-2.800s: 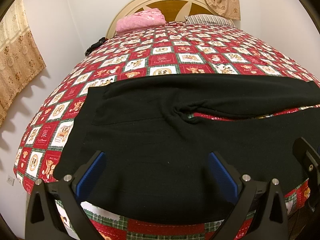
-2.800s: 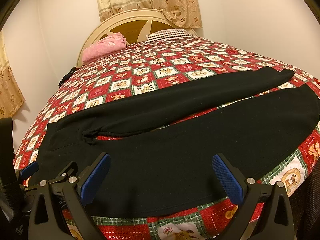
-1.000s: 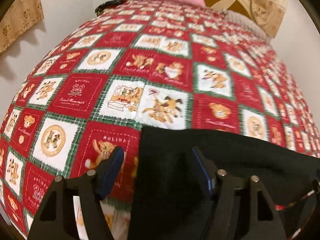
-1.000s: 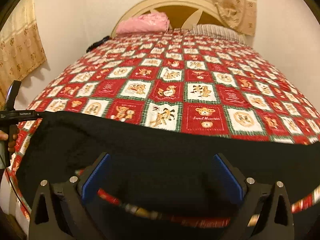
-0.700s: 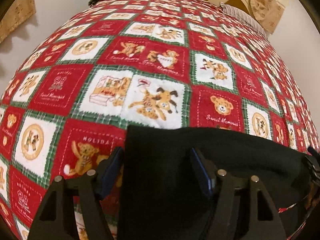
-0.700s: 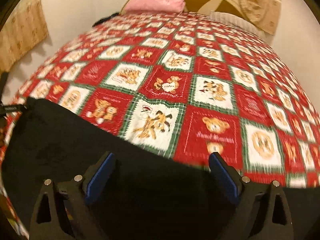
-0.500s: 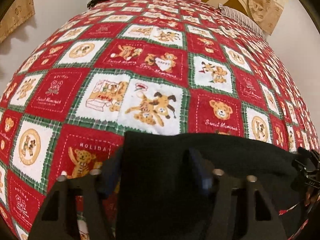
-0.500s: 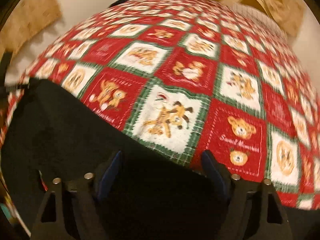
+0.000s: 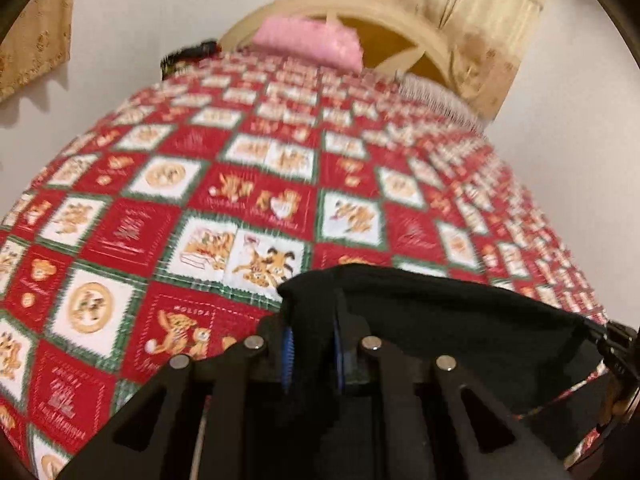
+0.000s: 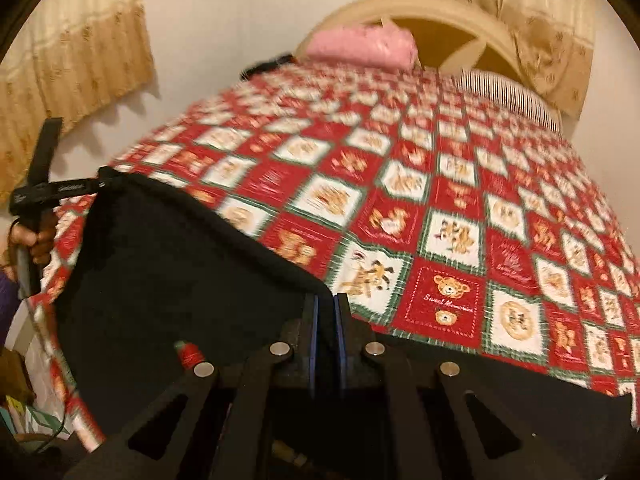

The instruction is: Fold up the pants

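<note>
Bed quilt point(image 9: 248, 184): red patchwork, spans the scene.
Pants point(image 10: 168, 272): black, near edge, lifted off the quilt; likely soft, limp, light; best held at edge corners.
Left gripper point(image 9: 310, 340): pinched on a corner.
Right gripper point(image 10: 325, 320): clamped on the edge.

Left gripper point(image 9: 310, 344): wide open over flat black pants point(image 9: 460, 320) 2.8 s ago, half-closed around waist corner 1.0 s ago, now pinched on that corner. Right gripper point(image 10: 325, 322): likewise open earlier, now pinched on fabric edge. Pants: formerly spread flat with both legs across quilt point(image 9: 240, 184), now near edge raised off quilt, sagging between both grippers. Both views now blurred.
</note>
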Motion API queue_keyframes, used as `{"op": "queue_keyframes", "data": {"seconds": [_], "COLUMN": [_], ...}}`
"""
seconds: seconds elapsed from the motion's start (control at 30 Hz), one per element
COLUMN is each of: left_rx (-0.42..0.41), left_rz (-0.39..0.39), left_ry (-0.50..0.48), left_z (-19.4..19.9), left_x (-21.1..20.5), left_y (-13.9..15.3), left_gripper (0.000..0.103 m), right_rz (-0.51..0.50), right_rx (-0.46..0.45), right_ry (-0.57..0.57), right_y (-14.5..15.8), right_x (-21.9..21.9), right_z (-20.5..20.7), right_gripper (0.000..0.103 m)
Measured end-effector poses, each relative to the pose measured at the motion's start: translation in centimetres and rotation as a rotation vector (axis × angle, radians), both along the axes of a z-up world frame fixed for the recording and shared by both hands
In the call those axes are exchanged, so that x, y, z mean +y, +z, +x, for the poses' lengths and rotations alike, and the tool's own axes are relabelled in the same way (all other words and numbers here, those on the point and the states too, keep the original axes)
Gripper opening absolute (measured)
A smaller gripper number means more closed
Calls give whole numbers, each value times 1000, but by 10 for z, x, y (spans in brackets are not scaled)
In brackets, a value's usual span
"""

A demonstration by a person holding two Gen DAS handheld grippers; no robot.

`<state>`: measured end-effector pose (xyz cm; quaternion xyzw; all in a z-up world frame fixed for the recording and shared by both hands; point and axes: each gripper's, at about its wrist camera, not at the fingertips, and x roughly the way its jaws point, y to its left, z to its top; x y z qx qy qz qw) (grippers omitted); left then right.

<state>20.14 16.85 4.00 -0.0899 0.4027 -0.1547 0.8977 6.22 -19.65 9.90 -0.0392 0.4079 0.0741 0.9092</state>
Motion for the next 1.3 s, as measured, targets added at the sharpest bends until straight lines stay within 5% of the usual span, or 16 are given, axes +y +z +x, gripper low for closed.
{"op": "queue_keyframes", "data": {"seconds": [0.17,0.33,0.53,0.6,0.67,0.73,0.83,0.9,0.97,1.1,1.3], "left_rx": [-119,-156,-103,-88,-79,-73,-81,-88,-82,-40,-3], "left_rz": [-35,-38,20,55,82,67,50,34,-10,-120,-158], "left_ry": [-6,24,48,60,89,113,186,201,186,67,-56], "left_z": [-60,-109,-145,-155,-165,-172,-176,-180,-185,-191,-178], "left_x": [17,35,47,52,61,73,89,93,89,57,9], "left_y": [9,-15,-53,-62,-66,-65,-55,-48,-45,-49,-62], "left_gripper": [18,24,45,62,68,68,75,76,76,76,76], "right_rz": [-23,-26,-56,-34,-38,1,217,338,381,441,456], "right_rx": [-72,-67,6,50,84,88,40,12,-3,-60,-102], "right_ry": [29,38,55,52,44,18,-46,-106,-158,-260,-418], "right_y": [13,-13,-59,-76,-87,-86,-70,-65,-65,-69,-79], "right_x": [23,41,64,63,64,60,38,24,17,2,-28], "right_z": [-61,-128,-167,-174,-178,-178,-169,-159,-150,-149,-160], "right_gripper": [8,8,7,7,8,8,8,20,60,63,63]}}
